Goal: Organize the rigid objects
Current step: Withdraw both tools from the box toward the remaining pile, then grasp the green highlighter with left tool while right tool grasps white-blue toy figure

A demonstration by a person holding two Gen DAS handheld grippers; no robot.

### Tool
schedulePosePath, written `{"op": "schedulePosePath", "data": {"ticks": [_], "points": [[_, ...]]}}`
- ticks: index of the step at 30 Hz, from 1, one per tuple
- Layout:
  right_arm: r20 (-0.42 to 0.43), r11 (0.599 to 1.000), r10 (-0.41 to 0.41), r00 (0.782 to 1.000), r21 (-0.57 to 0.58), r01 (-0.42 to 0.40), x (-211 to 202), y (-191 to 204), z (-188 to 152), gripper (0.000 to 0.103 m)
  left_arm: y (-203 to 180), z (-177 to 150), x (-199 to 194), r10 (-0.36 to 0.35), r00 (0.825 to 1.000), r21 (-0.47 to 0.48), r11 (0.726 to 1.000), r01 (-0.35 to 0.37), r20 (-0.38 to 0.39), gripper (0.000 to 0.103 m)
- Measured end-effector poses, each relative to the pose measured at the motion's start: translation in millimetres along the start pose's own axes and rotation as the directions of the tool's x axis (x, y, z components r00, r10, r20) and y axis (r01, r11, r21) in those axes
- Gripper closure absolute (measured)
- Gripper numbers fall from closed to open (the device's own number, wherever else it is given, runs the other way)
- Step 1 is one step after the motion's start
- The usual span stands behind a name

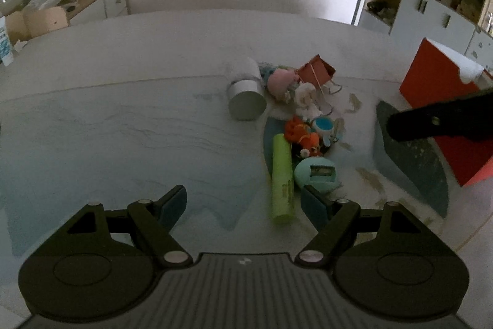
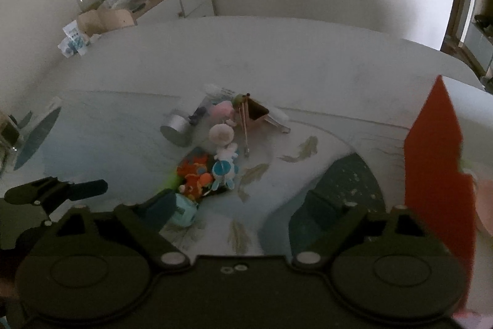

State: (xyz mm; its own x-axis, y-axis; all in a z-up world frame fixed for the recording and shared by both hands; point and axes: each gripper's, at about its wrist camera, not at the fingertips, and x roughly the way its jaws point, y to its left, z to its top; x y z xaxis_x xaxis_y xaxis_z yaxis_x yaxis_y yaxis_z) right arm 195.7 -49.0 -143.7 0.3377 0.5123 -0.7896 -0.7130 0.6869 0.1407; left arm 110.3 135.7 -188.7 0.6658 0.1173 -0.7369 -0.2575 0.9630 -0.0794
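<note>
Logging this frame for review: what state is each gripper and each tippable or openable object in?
Left gripper: open, empty.
Right gripper: open, empty.
Lime-green plastic tube: lying flat.
Silver metal cylindrical can: tipped on its side.
Small red-brown paper bag: toppled, mouth open.
Large red box: upright.

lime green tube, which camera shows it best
The left wrist view: the lime green tube lies full length on the mat, just beyond the open left tongs, beside the teal egg-shaped toy. The right wrist view shows only a blurred green sliver behind the toys.
</note>
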Motion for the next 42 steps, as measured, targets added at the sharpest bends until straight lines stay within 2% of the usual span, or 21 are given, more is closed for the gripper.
{"op": "schedulePosePath", "data": {"ticks": [7, 14, 16, 18, 21, 27, 35, 37, 39, 42], "points": [[-0.036, 1.0, 0.006, 0.999, -0.029, -0.007, 24.5, 4.0, 7.2, 0.026, -2.3, 1.1, 12.2, 0.003, 1.0, 0.029, 1.0, -0.003, -0.005, 0.022], [-0.071, 0.998, -0.025, 0.997, -0.065, 0.021, 45.5, 5.5, 10.4, 0.038, -2.1, 5.9, 20.4, 0.003, 1.0, 0.031, 1.0, -0.003, 0.008, 0.024], [-0.072, 0.997, -0.03, 0.997, -0.072, 0.025, 49.2, 6.4, 11.6, 0.042, -3.3, 7.1, 22.1, 0.003, 1.0, 0.035, 0.999, -0.003, 0.013, 0.027], [-0.069, 0.996, -0.034, 0.997, -0.079, 0.029, 52.7, 7.6, 13.6, 0.048, -4.8, 8.2, 23.2, 0.006, 1.0, 0.047, 0.999, -0.007, 0.02, 0.036], [-0.072, 0.995, -0.038, 0.997, -0.1, 0.031, 57.2, 10.5, 15.4, 0.054, -7.5, 10.4, 25.2, 0.006, 1.0, 0.064, 0.998, -0.008, 0.028, 0.044], [-0.067, 0.993, -0.016, 0.998, -0.119, 0.008, 62.0, 13.5, 17.7, 0.06, -11.9, 14.2, 29.9, 0.016, 0.999, 0.09, 0.996, -0.02, 0.042, 0.063], [-0.079, 0.993, 0.029, 0.996, -0.112, -0.038, 66.9, 12.6, 22.1, 0.061, -11.5, 18.4, 34.1, 0.008, 0.999, 0.088, 0.996, -0.012, 0.047, 0.073], [-0.087, 0.994, 0.047, 0.995, -0.093, -0.055, 67.7, 11.3, 23.5, 0.065, -10.8, 18.6, 34.4, 0.007, 0.999, 0.084, 0.996, -0.011, 0.048, 0.077], [-0.094, 0.994, 0.072, 0.993, -0.076, -0.079, 68.2, 10.6, 24.5, 0.076, -9.6, 19.4, 34.8, 0.004, 0.999, 0.079, 0.997, -0.008, 0.048, 0.082], [-0.089, 0.993, 0.071, 0.993, -0.089, -0.079, 64.9, 15.5, 23.0, 0.079, -8.0, 20.1, 35.2, 0.0, 0.999, 0.069, 0.998, -0.003, 0.046, 0.086]]}}
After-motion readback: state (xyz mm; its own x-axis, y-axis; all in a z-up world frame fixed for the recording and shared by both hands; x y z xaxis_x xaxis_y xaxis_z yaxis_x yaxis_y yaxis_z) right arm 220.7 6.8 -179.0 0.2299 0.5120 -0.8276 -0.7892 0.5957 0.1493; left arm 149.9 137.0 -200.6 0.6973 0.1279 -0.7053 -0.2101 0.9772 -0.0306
